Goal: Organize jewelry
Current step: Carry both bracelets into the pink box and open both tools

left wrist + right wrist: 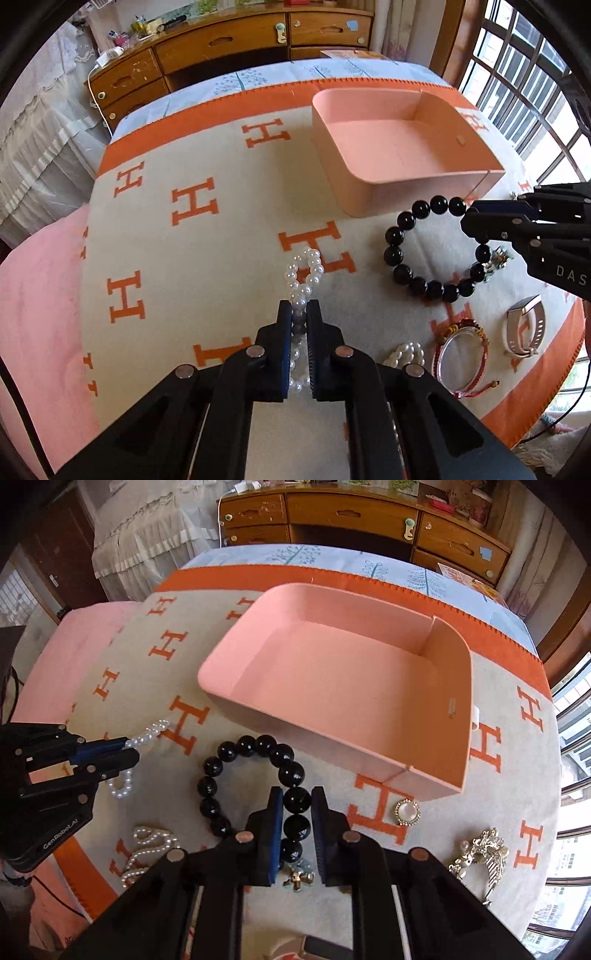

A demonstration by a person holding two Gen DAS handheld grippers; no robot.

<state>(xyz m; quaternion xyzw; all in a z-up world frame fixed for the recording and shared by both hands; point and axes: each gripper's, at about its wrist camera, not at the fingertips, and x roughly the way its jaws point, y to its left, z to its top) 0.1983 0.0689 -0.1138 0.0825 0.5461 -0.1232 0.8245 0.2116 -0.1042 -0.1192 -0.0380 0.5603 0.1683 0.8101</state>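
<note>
My left gripper is shut on a white pearl bracelet, whose loop sticks out past the fingertips; it also shows in the right wrist view. My right gripper is shut on a black bead bracelet, also seen in the left wrist view. An empty pink box stands just beyond both on the orange H-pattern blanket.
Near me lie a second pearl piece, a red cord bangle, a pink watch, a round brooch, a silver hair comb and a small charm. A wooden dresser stands behind.
</note>
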